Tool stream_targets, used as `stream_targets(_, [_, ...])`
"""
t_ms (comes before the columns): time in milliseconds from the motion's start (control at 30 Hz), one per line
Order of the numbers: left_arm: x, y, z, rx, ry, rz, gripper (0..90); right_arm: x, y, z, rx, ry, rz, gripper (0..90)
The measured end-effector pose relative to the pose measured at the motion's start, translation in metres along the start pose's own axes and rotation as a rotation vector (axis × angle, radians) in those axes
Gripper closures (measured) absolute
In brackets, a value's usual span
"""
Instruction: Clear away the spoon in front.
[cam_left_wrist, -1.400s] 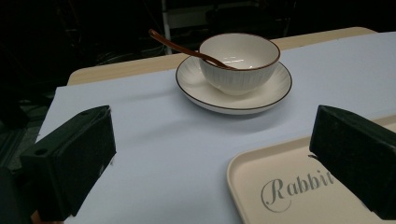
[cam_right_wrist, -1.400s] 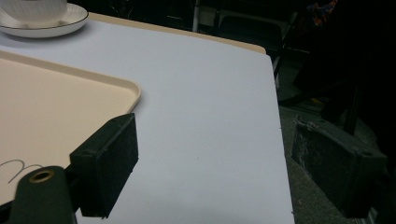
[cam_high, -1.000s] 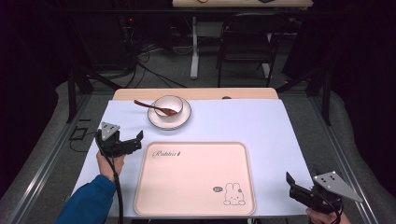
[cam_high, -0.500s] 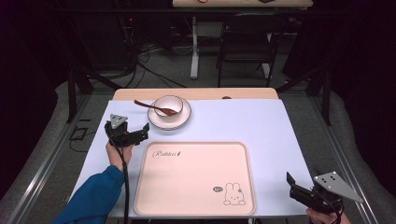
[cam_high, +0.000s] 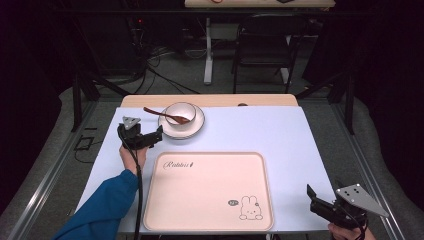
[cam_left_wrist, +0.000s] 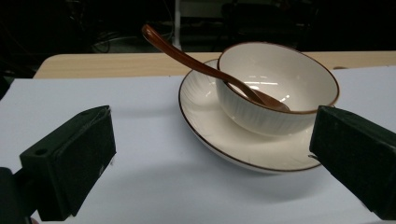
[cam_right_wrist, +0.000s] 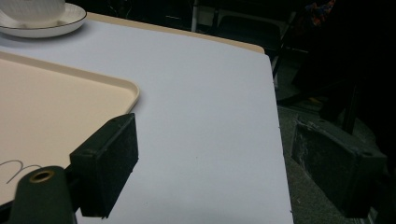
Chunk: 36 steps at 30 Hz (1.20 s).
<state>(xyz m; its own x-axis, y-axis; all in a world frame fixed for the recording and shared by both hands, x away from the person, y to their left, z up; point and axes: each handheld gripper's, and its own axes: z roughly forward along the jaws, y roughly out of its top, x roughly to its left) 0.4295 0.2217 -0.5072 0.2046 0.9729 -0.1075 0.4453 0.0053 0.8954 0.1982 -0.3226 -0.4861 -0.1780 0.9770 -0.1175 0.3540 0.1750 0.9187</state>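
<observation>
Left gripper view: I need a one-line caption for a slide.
Open hand-held gripper faces a white bowl on a saucer, brown spoon resting inside.

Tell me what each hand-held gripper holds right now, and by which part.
Nothing is held. The left hand-held gripper is open near the plate; the right hand-held gripper is open over the table edge.

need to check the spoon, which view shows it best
The left gripper view: the spoon is close and large, its brown handle sticking out over the bowl rim, its scoop inside. The high view has it small and far off. The right gripper view catches just the plate edge.
</observation>
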Motion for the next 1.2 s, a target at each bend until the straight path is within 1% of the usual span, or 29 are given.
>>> stream_targets(100, [0.001,0.002,0.007,0.007,0.007,-0.016,0.1,0.000,0.000,0.000,0.000,0.000,-0.001,14.2])
stream_targets(167, [0.001,0.003,0.010,0.009,0.018,-0.006,0.1,0.000,0.000,0.000,0.000,0.000,-0.001,14.2])
stream_targets(267, [0.002,0.003,0.013,0.015,0.012,-0.017,0.1,0.000,0.000,0.000,0.000,0.000,0.000,14.2])
stream_targets(300, [0.003,0.005,0.016,0.007,0.014,-0.027,0.1,0.000,0.000,0.000,-0.001,0.001,-0.001,14.2])
stream_targets(400, [0.004,0.007,0.020,0.013,0.015,-0.029,0.1,0.000,0.000,0.000,0.000,0.003,-0.001,14.2])
stream_targets(533, [0.004,0.008,0.024,0.008,0.022,-0.035,0.0,0.000,0.000,0.000,-0.001,0.003,-0.001,14.2])
stream_targets(567, [0.005,0.010,0.027,0.011,0.018,-0.045,0.0,0.000,0.000,0.000,-0.001,0.003,-0.002,14.2])
stream_targets(600, [0.005,0.010,0.027,0.011,0.018,-0.045,0.0,0.000,0.000,0.000,-0.001,0.003,-0.002,14.2])
stream_targets(700, [0.006,0.014,0.030,-0.005,0.025,-0.057,0.2,0.000,0.000,0.000,0.000,0.003,-0.001,14.2])
stream_targets(733, [0.006,0.015,0.031,-0.003,0.025,-0.058,0.3,0.000,0.000,0.000,0.000,0.003,-0.001,14.2])
stream_targets(767, [0.006,0.015,0.031,-0.003,0.025,-0.058,1.8,0.000,0.000,0.000,0.000,0.003,-0.001,14.2])
stream_targets(800, [0.005,0.015,0.033,-0.004,0.023,-0.043,3.2,-0.001,0.000,0.000,0.000,0.002,-0.001,14.2])
stream_targets(867, [0.005,0.015,0.035,-0.008,0.018,-0.040,7.1,-0.001,0.000,0.000,0.000,0.001,0.000,14.2])
stream_targets(900, [0.004,0.015,0.035,-0.007,0.020,-0.037,7.1,-0.001,0.000,0.000,-0.001,0.001,0.000,14.2])
stream_targets(933, [0.004,0.014,0.037,-0.016,0.027,-0.033,12.8,-0.001,0.000,0.000,0.000,0.001,-0.001,14.2])
stream_targets(1033, [0.004,0.014,0.038,-0.012,0.024,-0.033,14.9,0.000,0.000,0.000,0.000,0.000,0.001,14.2])
stream_targets(1133, [0.005,0.015,0.040,-0.030,0.017,-0.056,16.7,-0.001,0.000,0.000,-0.001,0.000,0.000,14.2])
stream_targets(1167, [0.005,0.016,0.041,-0.032,0.022,-0.056,19.0,-0.001,0.000,0.000,-0.001,0.000,0.000,14.2])
stream_targets(1200, [0.006,0.016,0.041,-0.037,0.022,-0.058,19.0,-0.001,0.000,0.000,-0.001,0.000,0.000,14.2])
